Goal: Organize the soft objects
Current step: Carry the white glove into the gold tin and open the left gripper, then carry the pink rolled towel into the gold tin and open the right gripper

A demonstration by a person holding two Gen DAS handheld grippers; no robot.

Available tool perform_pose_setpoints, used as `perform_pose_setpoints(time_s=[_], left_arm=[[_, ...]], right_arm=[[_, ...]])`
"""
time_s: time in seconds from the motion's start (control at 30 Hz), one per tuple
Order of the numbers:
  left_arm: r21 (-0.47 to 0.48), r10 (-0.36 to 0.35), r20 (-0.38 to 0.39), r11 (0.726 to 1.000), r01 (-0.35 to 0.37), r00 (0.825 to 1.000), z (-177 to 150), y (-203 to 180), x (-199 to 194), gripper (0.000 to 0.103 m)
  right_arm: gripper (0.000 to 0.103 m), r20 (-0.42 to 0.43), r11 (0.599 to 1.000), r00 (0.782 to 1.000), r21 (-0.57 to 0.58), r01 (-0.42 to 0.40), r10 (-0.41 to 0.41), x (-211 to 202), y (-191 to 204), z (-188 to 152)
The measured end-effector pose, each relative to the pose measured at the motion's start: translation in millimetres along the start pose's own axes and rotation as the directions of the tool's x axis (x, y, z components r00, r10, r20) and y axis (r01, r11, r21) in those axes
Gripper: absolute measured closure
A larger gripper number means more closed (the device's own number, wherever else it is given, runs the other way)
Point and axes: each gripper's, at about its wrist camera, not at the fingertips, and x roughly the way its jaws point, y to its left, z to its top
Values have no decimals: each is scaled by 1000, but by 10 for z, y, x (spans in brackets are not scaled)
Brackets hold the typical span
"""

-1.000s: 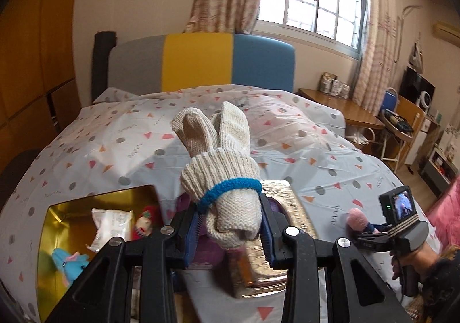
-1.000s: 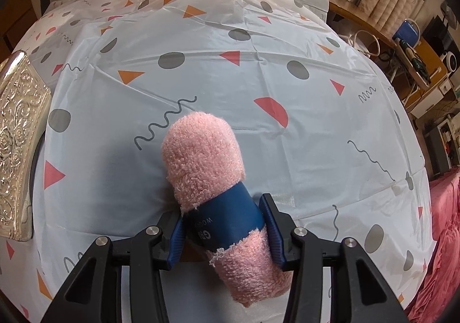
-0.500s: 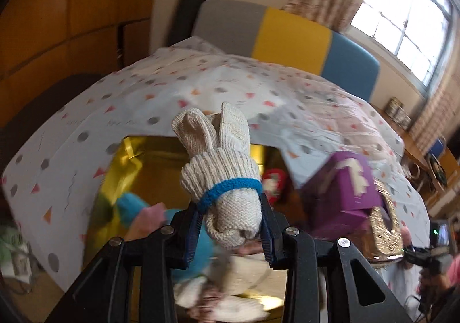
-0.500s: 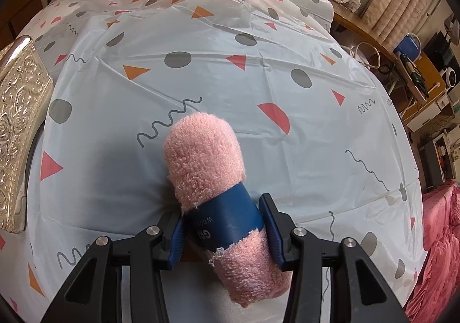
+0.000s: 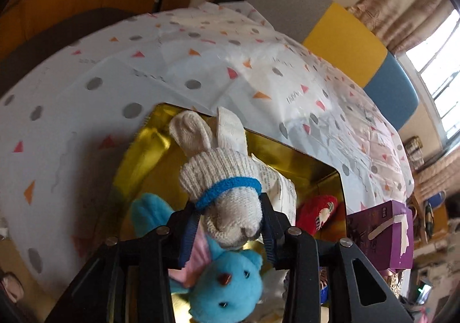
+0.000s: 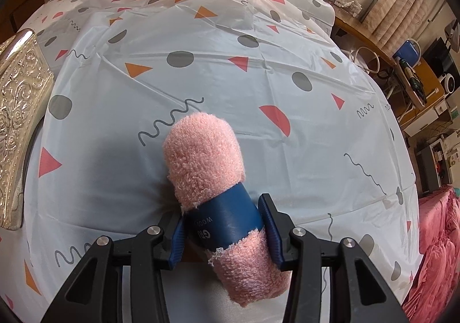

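Sorting partly complete. The left gripper point(image 5: 230, 225), fingers clenched on a rolled glove point(image 5: 221, 182), hangs over the gold box point(image 5: 290, 150), which already holds a blue plush toy point(image 5: 227, 285), a red item point(image 5: 316, 209) and a white packet point(image 5: 280, 188). The right gripper point(image 6: 222, 229) grips a rolled pink towel point(image 6: 205, 159) over the bed sheet point(image 6: 258, 35); both rolls remain to be placed. The plush toy crowds the box at 6 o'clock; a purple carton point(image 5: 382, 236) stands at 3 o'clock, an embossed lid point(image 6: 17, 121) at 9 o'clock of the towel.

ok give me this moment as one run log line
left claw: shut on rolled cream gloves, over gold box | right claw: shut on pink towel roll, over tablecloth | in box: blue plush, red plush
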Motion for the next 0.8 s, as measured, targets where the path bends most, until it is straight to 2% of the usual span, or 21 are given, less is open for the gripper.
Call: perform_pose_setpoints(time_s=[0.07, 0.17, 0.23, 0.4, 0.53, 0.8], left_arm=[[-11, 14, -14, 1000, -14, 1000, 10, -1, 73, 60], [2, 24, -21, 1000, -24, 999, -20, -16, 117, 50], [7, 32, -7, 999, -32, 999, -63, -15, 89, 50], [52, 81, 48, 995, -84, 996, -190, -46, -51, 50], [107, 131, 110, 984, -143, 985, -335, -113, -234, 49], [219, 134, 212, 959, -181, 968, -620, -318, -590, 39]], right_arm=[[57, -1, 1000, 1000, 2, -1, 1, -1, -1, 4], [57, -1, 1000, 1000, 2, -1, 1, 1, -1, 5], [57, -1, 1000, 1000, 4, -2, 2, 1, 0, 5], [57, -2, 1000, 1000, 5, -2, 2, 1, -2, 5], [57, -2, 1000, 1000, 4, -1, 1, 2, 1, 8], [57, -2, 1000, 1000, 5, -2, 2, 4, -2, 10]])
